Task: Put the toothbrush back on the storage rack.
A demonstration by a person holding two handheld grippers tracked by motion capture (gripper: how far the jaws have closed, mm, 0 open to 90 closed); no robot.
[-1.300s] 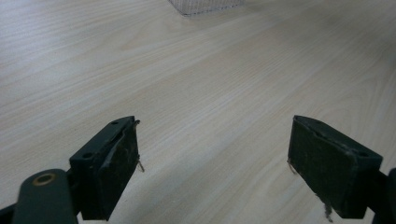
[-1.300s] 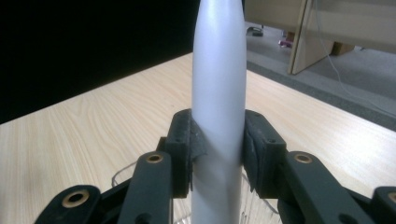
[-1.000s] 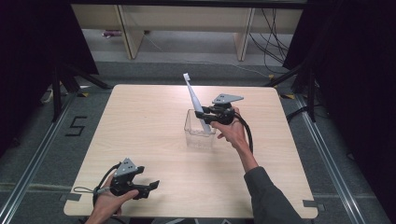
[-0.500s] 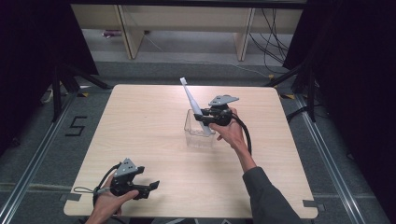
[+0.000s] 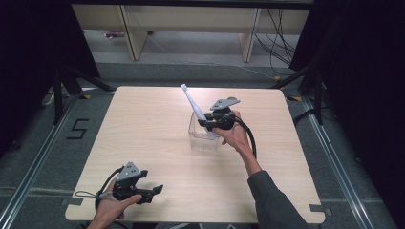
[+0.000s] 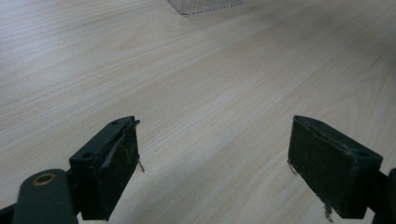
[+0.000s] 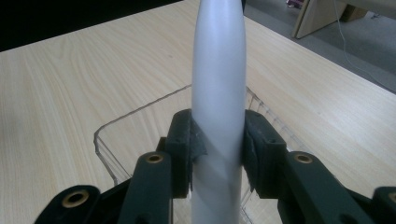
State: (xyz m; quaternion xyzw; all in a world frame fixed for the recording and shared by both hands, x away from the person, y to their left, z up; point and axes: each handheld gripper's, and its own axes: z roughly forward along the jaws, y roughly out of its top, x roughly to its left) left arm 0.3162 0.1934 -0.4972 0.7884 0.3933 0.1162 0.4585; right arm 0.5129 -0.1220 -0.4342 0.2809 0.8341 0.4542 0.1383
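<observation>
A white toothbrush slants up and to the far left, its lower end over a clear plastic box at mid table. My right gripper is shut on the toothbrush handle just above the clear plastic box. Both black pads press against the handle's sides. My left gripper rests near the table's front left edge, open, with nothing between its jaws. In the left gripper view its pads stand wide apart over bare wood, and the box corner shows far ahead.
The light wooden table has bare surface around the box. Dark curtains stand on both sides. Shelf legs and cables lie on the floor beyond the far edge. A floor mark "5" sits left of the table.
My right gripper has shifted slightly left and toward me with the toothbrush, bringing its lower end lower over the box. The left gripper has stayed still.
</observation>
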